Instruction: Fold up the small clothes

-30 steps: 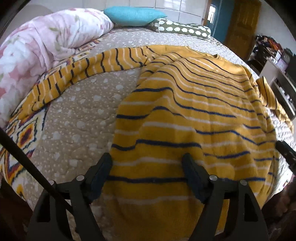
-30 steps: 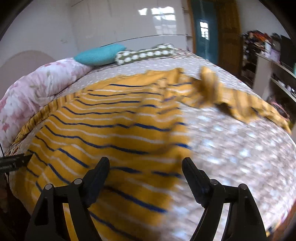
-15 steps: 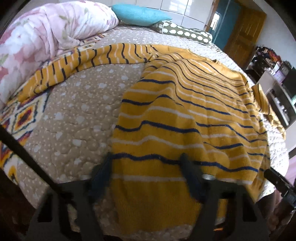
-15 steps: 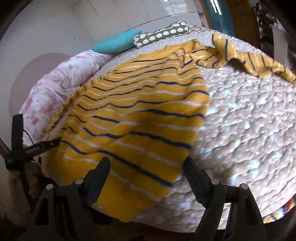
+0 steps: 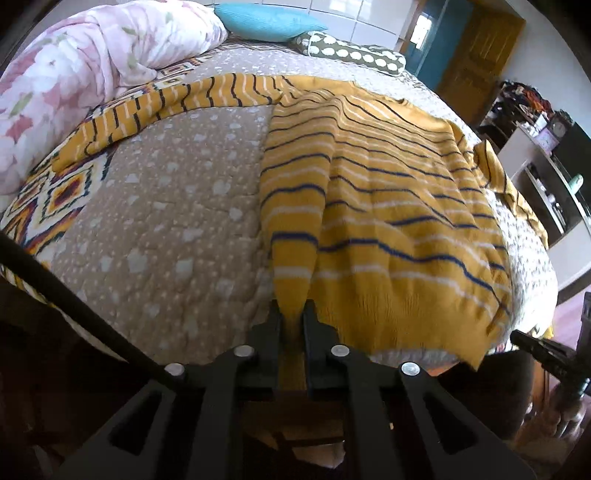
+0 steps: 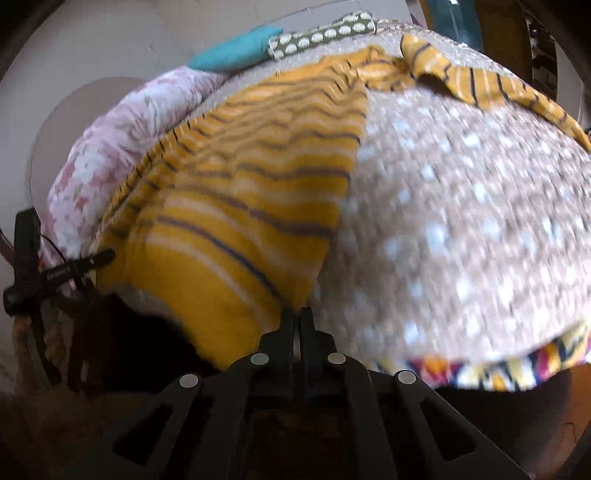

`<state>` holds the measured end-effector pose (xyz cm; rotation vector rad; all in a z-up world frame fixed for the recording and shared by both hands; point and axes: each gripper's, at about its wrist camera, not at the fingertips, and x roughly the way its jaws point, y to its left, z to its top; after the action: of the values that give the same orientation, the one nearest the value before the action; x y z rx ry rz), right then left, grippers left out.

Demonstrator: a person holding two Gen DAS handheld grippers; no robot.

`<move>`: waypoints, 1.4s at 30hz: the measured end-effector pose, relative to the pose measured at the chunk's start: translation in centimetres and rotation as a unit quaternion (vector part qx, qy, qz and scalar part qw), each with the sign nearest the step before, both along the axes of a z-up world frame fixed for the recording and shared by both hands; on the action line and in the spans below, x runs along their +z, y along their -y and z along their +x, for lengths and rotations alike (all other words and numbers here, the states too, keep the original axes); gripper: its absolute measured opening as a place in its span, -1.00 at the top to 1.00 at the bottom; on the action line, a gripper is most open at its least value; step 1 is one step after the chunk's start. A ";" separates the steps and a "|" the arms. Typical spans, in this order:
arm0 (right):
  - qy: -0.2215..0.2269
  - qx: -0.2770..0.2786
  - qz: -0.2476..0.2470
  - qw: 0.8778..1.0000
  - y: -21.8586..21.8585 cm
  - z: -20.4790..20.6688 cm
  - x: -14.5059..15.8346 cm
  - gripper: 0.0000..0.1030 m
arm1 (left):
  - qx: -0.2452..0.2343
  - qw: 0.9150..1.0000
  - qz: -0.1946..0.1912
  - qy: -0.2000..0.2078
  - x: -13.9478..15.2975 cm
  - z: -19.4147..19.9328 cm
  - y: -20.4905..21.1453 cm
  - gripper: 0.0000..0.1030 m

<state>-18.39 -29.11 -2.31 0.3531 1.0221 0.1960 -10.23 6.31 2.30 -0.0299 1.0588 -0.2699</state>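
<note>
A yellow sweater (image 5: 376, 192) with navy and white stripes lies spread on the bed, sleeves out to both sides, its hem hanging over the near edge. My left gripper (image 5: 293, 317) is shut on the hem's left corner, which bunches into a ridge between the jaws. In the right wrist view the same sweater (image 6: 251, 192) shows blurred. My right gripper (image 6: 295, 314) is shut on the hem's right corner at the bed edge. The right gripper's body (image 5: 546, 354) shows at the lower right of the left wrist view.
The bed carries a beige dotted quilt (image 5: 166, 206) with a patterned border (image 6: 509, 365). A pink floral duvet (image 5: 85, 62), a teal pillow (image 5: 269, 22) and a dotted bolster (image 5: 354, 55) lie at the head. Shelves (image 5: 546, 177) stand at the right.
Both grippers went from wide open above the hem to shut on its two corners. Both moved down to the near bed edge, and the hem bunched at the left gripper.
</note>
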 end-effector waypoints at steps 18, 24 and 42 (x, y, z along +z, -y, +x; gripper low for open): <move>0.101 -0.384 0.080 0.914 24.8 5.6 1.7 -0.37 | -0.051 0.993 0.050 0.098 1.5 8.0 7.8 -0.54; 0.084 -0.412 0.086 0.903 26.8 8.6 1.1 -0.37 | -0.035 0.989 0.091 0.107 -0.8 13.5 9.8 -0.54; 0.075 -0.532 0.055 0.842 38.8 5.6 4.1 0.89 | -0.008 0.995 0.073 0.066 -4.7 16.2 9.3 -1.00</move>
<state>-12.80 -67.92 1.82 0.9444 0.5379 -0.7225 6.01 -3.00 -2.35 0.1257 0.9445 -0.2058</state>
